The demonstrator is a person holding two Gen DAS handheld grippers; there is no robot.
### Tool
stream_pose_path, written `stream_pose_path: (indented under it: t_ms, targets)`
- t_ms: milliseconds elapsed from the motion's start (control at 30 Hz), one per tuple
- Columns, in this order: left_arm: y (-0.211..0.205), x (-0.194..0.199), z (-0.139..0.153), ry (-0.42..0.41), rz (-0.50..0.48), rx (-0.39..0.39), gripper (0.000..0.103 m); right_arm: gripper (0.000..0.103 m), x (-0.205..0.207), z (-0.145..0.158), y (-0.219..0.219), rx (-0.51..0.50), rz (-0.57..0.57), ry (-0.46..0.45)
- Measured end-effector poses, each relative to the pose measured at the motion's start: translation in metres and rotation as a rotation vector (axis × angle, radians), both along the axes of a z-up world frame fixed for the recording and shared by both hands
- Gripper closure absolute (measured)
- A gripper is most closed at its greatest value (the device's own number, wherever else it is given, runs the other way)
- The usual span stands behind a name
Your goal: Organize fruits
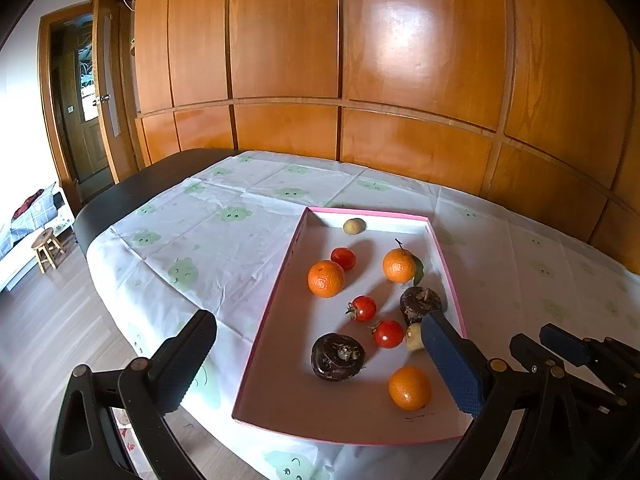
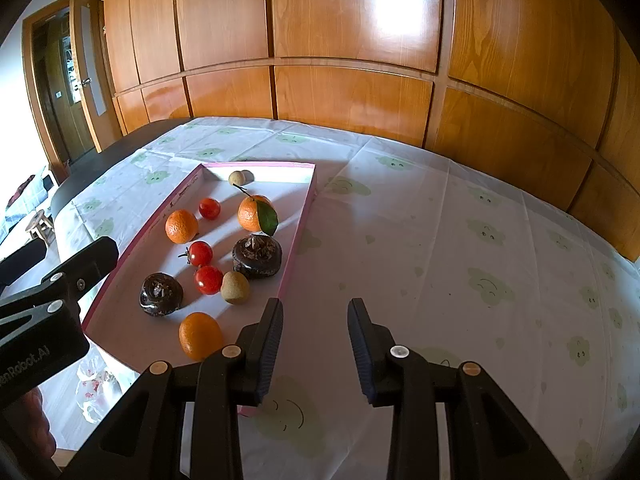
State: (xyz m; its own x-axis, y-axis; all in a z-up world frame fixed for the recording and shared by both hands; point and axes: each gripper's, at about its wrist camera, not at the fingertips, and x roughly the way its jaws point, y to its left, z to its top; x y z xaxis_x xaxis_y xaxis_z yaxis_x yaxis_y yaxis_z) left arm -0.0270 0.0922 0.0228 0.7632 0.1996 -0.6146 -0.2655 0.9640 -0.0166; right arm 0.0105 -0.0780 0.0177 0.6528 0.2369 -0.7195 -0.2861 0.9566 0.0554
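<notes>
Landmark: the pink-rimmed tray (image 1: 445, 256) on the clothed table (image 1: 224, 240); every place below is given against it.
My left gripper (image 1: 320, 356): I hold it over the tray's near left part, jaws spread wide, one finger out past the left rim and the blue-padded one above the right rim. Nothing sits between the pads.
Left orange (image 1: 325, 278): inside the tray, close to its left wall, about midway along.
Far tomato (image 1: 343, 258): just behind that orange, almost touching it.
Far small pale fruit (image 1: 354, 226): alone by the tray's far wall.
Near dark fruit (image 1: 338, 357): in the near half, left of centre.
Middle tomatoes (image 1: 363, 308): two of them, one behind the other, in the tray's centre, near each other but apart.
Leafy orange (image 1: 399, 265): far right part of the tray, stalk and green leaf attached.
Far dark fruit (image 1: 420, 303): against the right wall, just in front of the leafy orange.
Near small pale fruit (image 2: 235, 288): beside the nearer tomato, in front of the far dark fruit.
Near orange (image 1: 409, 388): nearest me, in the near right part of the tray.
My right gripper (image 2: 316, 346): outside the tray, just past its near right corner, above bare cloth. The jaws stand partly apart and grip nothing.
</notes>
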Motion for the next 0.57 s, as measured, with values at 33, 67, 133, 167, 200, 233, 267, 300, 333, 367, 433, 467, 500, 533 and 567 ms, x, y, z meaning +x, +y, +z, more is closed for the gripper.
stream_pose_path:
  t_ms: [33, 67, 133, 167, 200, 233, 267, 300, 333, 367, 433, 467, 500, 533, 567]
  targets:
    - [0.0, 0.0, 0.0, 0.001, 0.0, 0.0, 0.0, 0.069, 0.0, 0.0, 0.0, -0.001, 0.0, 0.0]
    - [0.0, 0.0, 0.0, 0.003, 0.001, 0.001, 0.0, 0.069, 0.0, 0.0, 0.0, -0.001, 0.001, 0.001]
    - [0.0, 0.001, -0.001, 0.004, 0.001, 0.003, 0.0, 0.069, 0.0, -0.001, 0.0, -0.002, 0.001, 0.001]
    - [0.0, 0.001, -0.001, 0.004, 0.001, 0.005, 0.0, 0.069, 0.0, -0.001, 0.0, -0.002, 0.001, 0.001]
    - [0.0, 0.001, -0.001, 0.004, 0.0, 0.003, 0.0, 0.069, 0.0, -0.001, 0.0, -0.001, 0.001, 0.002]
    - [0.0, 0.001, -0.001, 0.003, 0.0, 0.003, 0.0, 0.069, 0.0, -0.001, 0.0, -0.001, 0.001, 0.002]
    - [0.0, 0.001, -0.001, 0.002, -0.001, 0.004, 0.0, 0.069, 0.0, -0.001, 0.0, -0.001, 0.001, 0.002]
    - [0.0, 0.001, -0.001, 0.002, -0.002, 0.004, 0.0, 0.069, 0.0, -0.001, 0.0, -0.001, 0.001, 0.002]
    - [0.0, 0.001, -0.001, 0.002, -0.004, -0.001, 0.0, 0.069, 0.0, -0.001, 0.0, 0.0, 0.001, 0.002]
    - [0.001, 0.0, -0.001, 0.0, -0.009, -0.007, 0.0, 0.069, 0.0, -0.001, 0.0, 0.0, 0.001, 0.002]
    - [0.001, -0.001, 0.0, -0.017, -0.021, -0.016, 0.0, 0.069, 0.001, -0.001, -0.003, 0.008, -0.001, 0.005]
    - [0.001, -0.001, 0.001, -0.02, -0.025, -0.013, 0.001, 0.069, 0.002, -0.001, -0.004, 0.012, -0.003, 0.008]
    - [0.001, 0.0, 0.001, -0.018, -0.031, -0.014, 0.001, 0.069, 0.004, -0.001, -0.007, 0.018, -0.007, 0.011]
    - [0.001, 0.001, 0.001, -0.014, -0.036, -0.018, 0.001, 0.069, 0.007, 0.0, -0.013, 0.03, -0.019, 0.015]
    - [0.001, 0.002, 0.001, -0.012, -0.038, -0.024, 0.001, 0.069, 0.007, 0.0, -0.013, 0.03, -0.019, 0.015]
